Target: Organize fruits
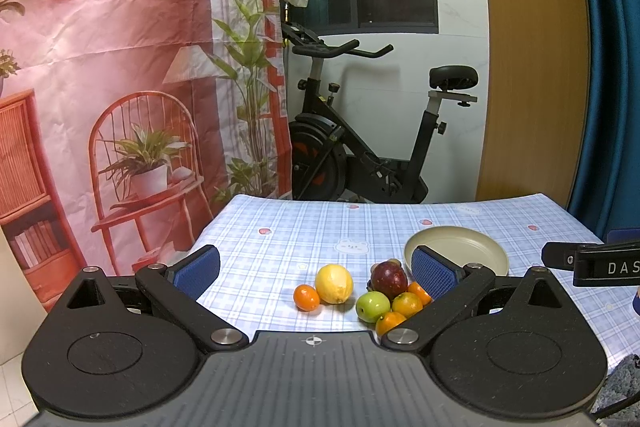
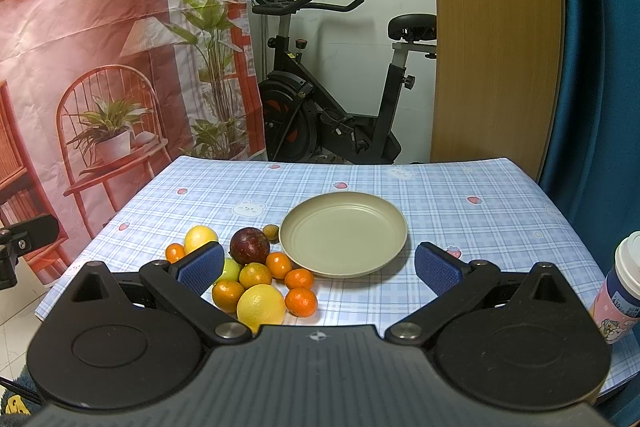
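Your left hand-held gripper and right hand-held gripper both hang released, grasping nothing. The fruits sit clustered on the counter, just left of the bare plate, 1 mandarin touching its rim.

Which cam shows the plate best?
Right wrist: the whole beige plate sits unobstructed between the open fingers, empty, with the fruit pile to its left. In the left wrist view the plate is farther off, and its near-left rim is hidden behind a blue finger pad.
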